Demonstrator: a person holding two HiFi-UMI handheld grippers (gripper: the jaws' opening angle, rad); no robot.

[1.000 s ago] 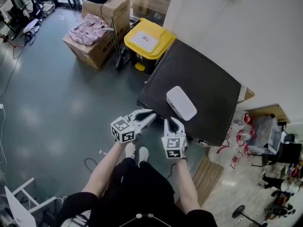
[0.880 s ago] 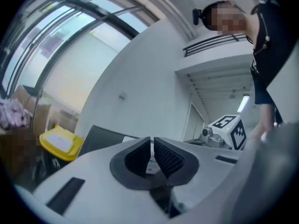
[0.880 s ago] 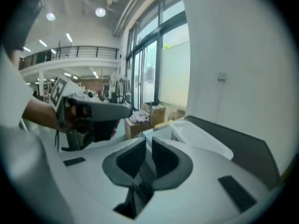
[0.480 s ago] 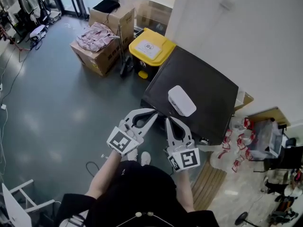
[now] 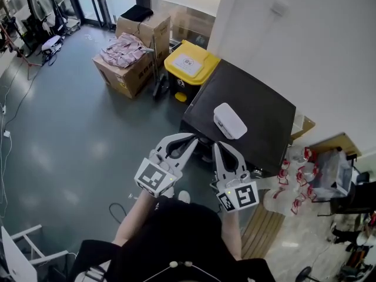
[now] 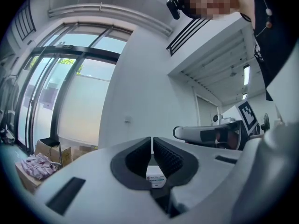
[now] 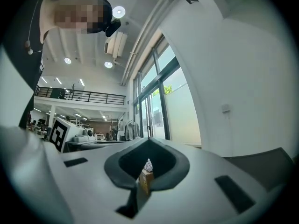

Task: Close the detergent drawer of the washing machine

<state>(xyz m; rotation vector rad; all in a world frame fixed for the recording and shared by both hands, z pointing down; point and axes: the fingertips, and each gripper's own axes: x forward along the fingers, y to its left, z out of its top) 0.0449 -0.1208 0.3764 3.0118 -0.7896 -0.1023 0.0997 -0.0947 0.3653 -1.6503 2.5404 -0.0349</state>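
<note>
Head view showed the black washing machine just ahead of and below both jaws, its detergent drawer hidden from sight. Jaws of the left gripper had just been closing to an empty slit; those of the right gripper were pressed together. The drawer was probably light, stiff plastic, best pushed squarely on its front.

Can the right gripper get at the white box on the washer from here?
Probably yes. The right gripper, shut and empty, points toward the washer, and the white box lies exposed on its top, nothing between. The jaws must open first.
</note>
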